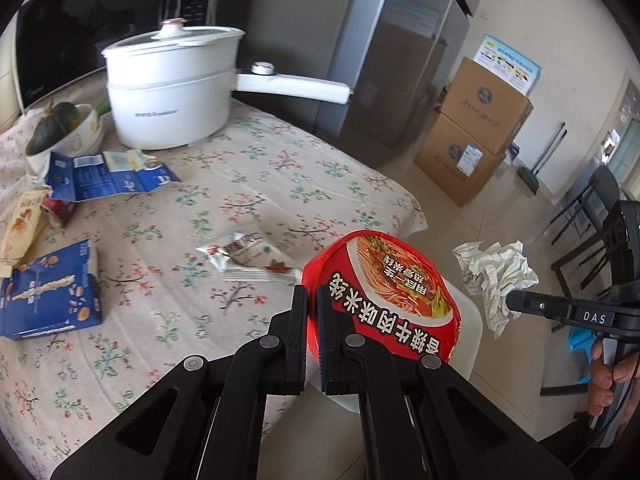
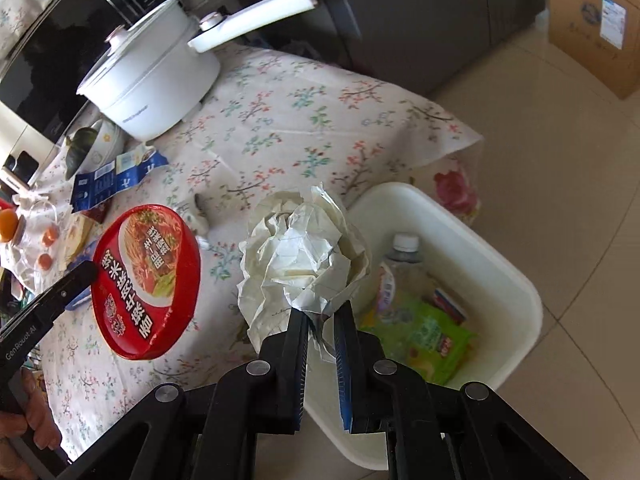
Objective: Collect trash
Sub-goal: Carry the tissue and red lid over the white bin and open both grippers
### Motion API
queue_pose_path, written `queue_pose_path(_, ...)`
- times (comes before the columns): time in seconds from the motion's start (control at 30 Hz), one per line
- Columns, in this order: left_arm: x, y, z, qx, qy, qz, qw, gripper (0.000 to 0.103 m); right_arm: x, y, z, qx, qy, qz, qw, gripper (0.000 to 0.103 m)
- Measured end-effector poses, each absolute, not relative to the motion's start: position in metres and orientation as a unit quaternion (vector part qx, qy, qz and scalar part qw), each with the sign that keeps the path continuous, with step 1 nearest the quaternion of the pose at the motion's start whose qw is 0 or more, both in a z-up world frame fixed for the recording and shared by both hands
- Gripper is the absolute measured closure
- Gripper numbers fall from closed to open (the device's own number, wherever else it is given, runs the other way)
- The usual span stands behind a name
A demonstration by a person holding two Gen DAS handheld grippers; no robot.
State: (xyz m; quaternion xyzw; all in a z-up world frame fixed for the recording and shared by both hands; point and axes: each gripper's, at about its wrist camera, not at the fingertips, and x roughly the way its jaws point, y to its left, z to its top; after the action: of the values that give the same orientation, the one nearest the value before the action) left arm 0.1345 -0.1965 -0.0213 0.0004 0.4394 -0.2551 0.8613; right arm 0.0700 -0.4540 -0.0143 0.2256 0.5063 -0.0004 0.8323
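Observation:
My left gripper (image 1: 312, 294) is shut on the rim of a red instant-noodle lid (image 1: 380, 292), held above the table's edge; the lid also shows in the right wrist view (image 2: 148, 280). My right gripper (image 2: 321, 312) is shut on a crumpled white paper ball (image 2: 304, 256), held beside the white trash bin (image 2: 516, 280); the ball also shows in the left wrist view (image 1: 496, 276). The bin holds a plastic bottle (image 2: 400, 264) and a green wrapper (image 2: 424, 336). On the floral tablecloth (image 1: 240, 184) lie a snack wrapper (image 1: 244, 256), a blue box (image 1: 48, 292) and a torn blue carton (image 1: 108, 176).
A white electric pot (image 1: 172, 88) with a long handle stands at the back, beside a bowl with a dark squash (image 1: 52, 128) and a microwave (image 1: 80, 12). Cardboard boxes (image 1: 476, 120) and a grey fridge (image 1: 384, 40) stand on the floor beyond.

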Motion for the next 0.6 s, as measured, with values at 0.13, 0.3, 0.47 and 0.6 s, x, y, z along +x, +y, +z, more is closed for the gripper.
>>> queue_pose_path(0.13, 0.127, -0.228, -0.039, 0.024, 0.444, -0.273, 0.853, 0.099, 0.056, -0.480, -0.023, 0.232, 0.513, -0.024, 0.826, 0.092)
queue_pose_path(0.3, 0.121, -0.258, -0.058, 0.054, 0.436, -0.300, 0.847, 0.099, 0.045, -0.503, -0.031, 0.239, 0.517, -0.048, 0.821, 0.092)
queue_pose_path(0.47, 0.120, -0.276, -0.073, 0.071, 0.434, -0.327, 0.836, 0.098, 0.039, -0.515, -0.036, 0.242, 0.519, -0.063, 0.817, 0.092)
queue_pose_path(0.6, 0.118, -0.280, -0.080, 0.094, 0.438, -0.320, 0.835, 0.078, 0.039, -0.514, -0.039, 0.234, 0.524, -0.068, 0.816, 0.091)
